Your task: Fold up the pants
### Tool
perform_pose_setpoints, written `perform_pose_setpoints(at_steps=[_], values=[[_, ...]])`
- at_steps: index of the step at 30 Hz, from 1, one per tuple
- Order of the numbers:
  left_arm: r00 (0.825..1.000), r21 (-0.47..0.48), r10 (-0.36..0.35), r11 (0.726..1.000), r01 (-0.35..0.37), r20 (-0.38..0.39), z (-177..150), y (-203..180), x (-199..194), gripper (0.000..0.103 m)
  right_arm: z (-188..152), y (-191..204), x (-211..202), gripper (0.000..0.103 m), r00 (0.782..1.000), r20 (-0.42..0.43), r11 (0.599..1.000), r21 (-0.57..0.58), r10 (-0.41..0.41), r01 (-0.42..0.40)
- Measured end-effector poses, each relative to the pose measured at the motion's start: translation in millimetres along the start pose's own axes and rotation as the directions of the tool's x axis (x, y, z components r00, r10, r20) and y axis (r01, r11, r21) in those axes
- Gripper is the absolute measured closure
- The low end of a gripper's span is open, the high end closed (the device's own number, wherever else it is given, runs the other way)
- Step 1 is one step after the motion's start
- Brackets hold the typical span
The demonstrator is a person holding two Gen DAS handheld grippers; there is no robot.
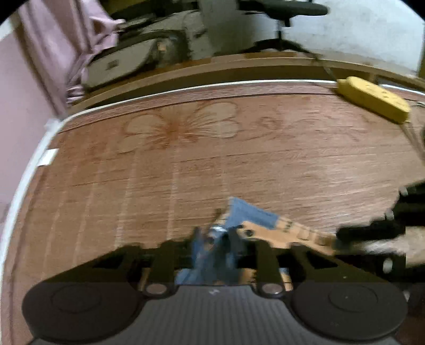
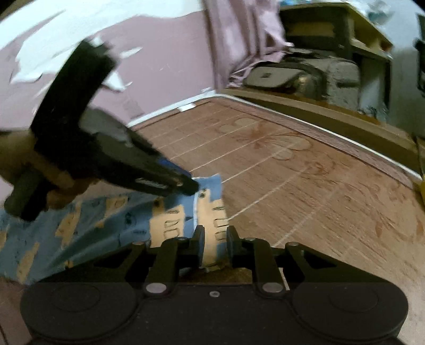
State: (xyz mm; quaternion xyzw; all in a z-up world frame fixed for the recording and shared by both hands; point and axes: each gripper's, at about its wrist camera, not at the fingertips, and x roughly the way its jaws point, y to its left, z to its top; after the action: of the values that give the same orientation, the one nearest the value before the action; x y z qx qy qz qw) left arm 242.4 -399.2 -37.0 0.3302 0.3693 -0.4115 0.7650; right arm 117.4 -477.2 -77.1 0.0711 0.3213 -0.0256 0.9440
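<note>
The pants are blue with tan printed patches [image 2: 87,225] and lie on a brown wood-grain table [image 2: 305,185]. My left gripper [image 1: 216,238] is shut on a bunched edge of the pants [image 1: 252,216]. In the right wrist view the left gripper [image 2: 190,187] comes in from the left, pinching a corner of the fabric. My right gripper [image 2: 215,238] has its jaws a little apart around a tan and blue fold of the pants, held next to the left one. The right gripper also shows at the right edge of the left wrist view [image 1: 342,234].
A yellow power strip [image 1: 372,98] lies at the table's far right corner. Beyond the far edge stand grey bags [image 1: 124,61], a pink curtain [image 1: 66,45] and an office chair [image 1: 284,16]. A pink wall [image 2: 164,53] runs along the table's left side.
</note>
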Motion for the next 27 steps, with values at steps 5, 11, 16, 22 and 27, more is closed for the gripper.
perform_pose_setpoints(at_steps=[5,11,16,22,27], values=[[0.995,-0.181,0.086,0.981,-0.075,0.052,-18,32,-56,0.028,-4,14,10,0.077,0.998,-0.007,0.992,-0.113,-0.064,0.063],[0.947,-0.354,0.320,0.889,-0.291,0.023,-143,73,-145,0.019,-7,26,-8,0.036,0.992,0.128,0.991,-0.133,-0.016,0.034],[0.867,-0.440,0.475,0.754,-0.488,-0.149,-258,103,-178,0.026,-8,74,6,0.036,0.987,0.100,0.970,-0.221,0.127,-0.102],[0.845,-0.540,0.448,0.653,-0.531,-0.291,-344,125,-187,0.026,-5,116,33,0.036,0.991,-0.029,0.960,-0.244,0.133,-0.136],[0.891,-0.689,0.369,0.575,-0.441,-0.263,-392,121,-223,0.023,-9,107,36,0.028,0.998,-0.004,0.976,-0.208,0.065,-0.064]])
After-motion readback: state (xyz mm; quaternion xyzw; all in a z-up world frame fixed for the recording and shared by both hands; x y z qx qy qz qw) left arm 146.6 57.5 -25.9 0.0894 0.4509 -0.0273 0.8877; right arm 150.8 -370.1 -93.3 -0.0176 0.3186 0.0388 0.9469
